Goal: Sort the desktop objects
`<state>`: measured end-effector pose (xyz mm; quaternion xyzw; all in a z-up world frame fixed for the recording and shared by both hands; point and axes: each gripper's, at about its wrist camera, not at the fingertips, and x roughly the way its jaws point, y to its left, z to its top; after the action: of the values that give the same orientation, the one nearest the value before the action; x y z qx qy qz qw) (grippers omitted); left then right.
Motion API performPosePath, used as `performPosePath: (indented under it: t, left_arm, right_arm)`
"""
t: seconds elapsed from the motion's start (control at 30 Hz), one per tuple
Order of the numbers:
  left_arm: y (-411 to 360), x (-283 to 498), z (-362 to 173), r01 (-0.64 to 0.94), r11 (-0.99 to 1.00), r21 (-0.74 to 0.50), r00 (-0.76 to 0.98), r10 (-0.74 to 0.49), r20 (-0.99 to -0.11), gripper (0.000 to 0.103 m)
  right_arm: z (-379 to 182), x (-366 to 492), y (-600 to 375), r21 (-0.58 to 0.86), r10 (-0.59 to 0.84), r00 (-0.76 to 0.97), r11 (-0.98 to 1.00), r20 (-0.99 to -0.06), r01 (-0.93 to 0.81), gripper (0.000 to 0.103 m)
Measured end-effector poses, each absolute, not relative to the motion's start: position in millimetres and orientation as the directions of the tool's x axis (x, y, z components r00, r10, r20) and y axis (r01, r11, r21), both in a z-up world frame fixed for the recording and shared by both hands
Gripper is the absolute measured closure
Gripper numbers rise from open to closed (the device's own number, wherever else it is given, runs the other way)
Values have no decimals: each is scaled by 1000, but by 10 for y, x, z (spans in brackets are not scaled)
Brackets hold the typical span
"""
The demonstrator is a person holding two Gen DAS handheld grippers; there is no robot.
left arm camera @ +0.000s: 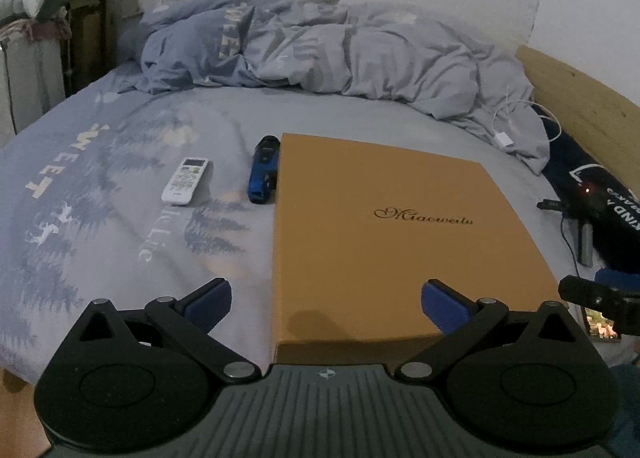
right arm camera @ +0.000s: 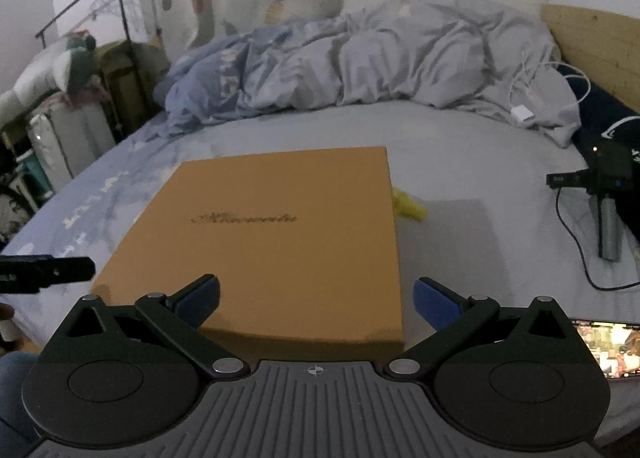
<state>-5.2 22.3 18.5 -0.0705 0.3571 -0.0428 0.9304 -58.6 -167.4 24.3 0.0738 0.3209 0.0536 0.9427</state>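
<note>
Bedding in grey-blue covers the bed (left arm camera: 120, 226) that carries everything, with a rumpled duvet (left arm camera: 320, 50) heaped far beyond both sets of jaws. Largest of the things is the flat orange box (left arm camera: 380, 226), lying closed straight ahead of the left gripper (left arm camera: 326, 298) and ahead, slightly left, of the right gripper (right arm camera: 316, 294); it probably serves as the sorting spot. Both jaws stand wide apart and hold nothing, hovering over the box's near edge. Ahead-left of the left jaws lies a white remote (left arm camera: 186, 180). Between it and the box, touching the box's left side, lies a blue toy car (left arm camera: 264, 170). Just off the box's right edge, ahead-right of the right jaws, lies a small yellow object (right arm camera: 408, 207), partly hidden.
</note>
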Motion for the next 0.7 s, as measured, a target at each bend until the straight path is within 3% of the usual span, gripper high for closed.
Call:
performPosePath:
  t: [0.7]
  left_arm:
    - [192, -66, 168, 38, 985, -166, 732, -141, -666, 0]
  right_arm:
    - [189, -639, -1674, 174, 137, 788, 984, -600, -38, 0]
